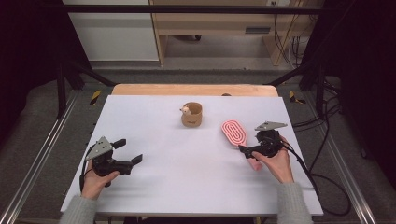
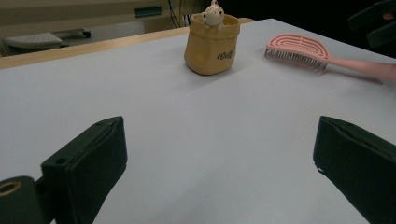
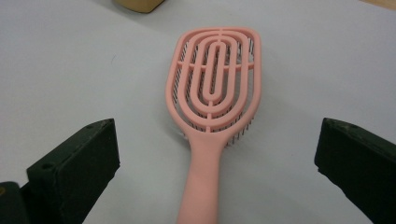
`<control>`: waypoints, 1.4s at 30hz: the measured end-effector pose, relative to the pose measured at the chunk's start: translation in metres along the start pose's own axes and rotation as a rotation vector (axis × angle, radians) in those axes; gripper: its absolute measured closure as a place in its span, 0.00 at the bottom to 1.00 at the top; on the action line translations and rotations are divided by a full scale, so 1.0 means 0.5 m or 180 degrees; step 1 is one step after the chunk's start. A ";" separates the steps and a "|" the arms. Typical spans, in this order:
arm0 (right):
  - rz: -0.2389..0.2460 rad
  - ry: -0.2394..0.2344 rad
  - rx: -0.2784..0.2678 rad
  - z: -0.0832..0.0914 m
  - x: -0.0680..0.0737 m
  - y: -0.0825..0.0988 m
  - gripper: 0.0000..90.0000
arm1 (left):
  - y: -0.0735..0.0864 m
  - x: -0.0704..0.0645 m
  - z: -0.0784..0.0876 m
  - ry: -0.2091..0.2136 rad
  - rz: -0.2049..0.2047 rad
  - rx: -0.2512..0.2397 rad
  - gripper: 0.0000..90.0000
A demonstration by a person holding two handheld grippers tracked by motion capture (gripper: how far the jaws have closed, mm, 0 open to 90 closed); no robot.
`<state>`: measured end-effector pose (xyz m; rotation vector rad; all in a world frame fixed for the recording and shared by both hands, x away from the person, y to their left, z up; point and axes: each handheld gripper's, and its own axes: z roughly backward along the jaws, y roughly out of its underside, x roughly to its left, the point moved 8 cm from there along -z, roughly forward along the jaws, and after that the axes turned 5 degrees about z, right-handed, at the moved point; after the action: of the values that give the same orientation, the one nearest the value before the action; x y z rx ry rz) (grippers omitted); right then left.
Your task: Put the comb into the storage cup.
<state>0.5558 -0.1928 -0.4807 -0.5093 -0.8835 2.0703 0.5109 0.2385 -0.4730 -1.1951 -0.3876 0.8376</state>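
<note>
- A white table top is covering most of a wooden table, whose bare wood edge is showing along the far side.
- A pink hairbrush is lying bristles down on the right half of the sheet, its head pointing to the far side and its handle running toward the near right.
- The right gripper is sitting over that handle with its jaws spread wide; in the right gripper view the hairbrush handle is passing between them, and neither pad is touching it.
- The left gripper is resting at the near left, well apart from the brush, its jaws likewise released with only bare sheet between them.
- A tan pouch is standing upright near the far middle, with a small pale figure peeking over its rim (the printed word on its side is too small to read).
- Beyond the table, grey floor, pale wooden furniture and hanging cables are filling the far room; dark frame posts are flanking both sides.
</note>
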 end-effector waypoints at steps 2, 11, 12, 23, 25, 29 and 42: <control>0.0000 -0.0006 0.0019 -0.004 0.001 -0.001 0.00 | 0.000 0.000 0.000 0.0001 0.0002 0.0003 0.03; 0.0030 -0.0009 0.0102 -0.020 0.003 0.002 0.00 | 0.000 0.000 0.000 0.0003 -0.0002 0.0007 0.03; 0.0020 -0.0011 0.0126 -0.022 0.004 0.003 0.00 | 0.000 0.000 0.000 0.0002 0.0000 0.0006 0.03; 0.0033 0.0018 0.0333 -0.046 0.006 0.021 0.07 | 0.001 0.000 0.000 0.0001 0.0001 0.0009 0.03; 0.0009 0.0021 0.0350 -0.049 0.005 0.024 0.10 | 0.001 -0.001 -0.001 0.0001 -0.0001 0.0012 0.03; 0.0032 0.0020 0.0419 -0.054 0.003 0.031 0.18 | 0.001 -0.001 -0.001 0.0002 -0.0004 0.0014 0.03; 0.0048 -0.0021 0.0589 -0.068 0.008 0.043 0.35 | 0.002 0.000 -0.001 0.0002 -0.0004 0.0018 0.03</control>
<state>0.5632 -0.1849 -0.5198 -0.4108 -0.6849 2.1429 0.5109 0.2380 -0.4739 -1.1897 -0.3852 0.8367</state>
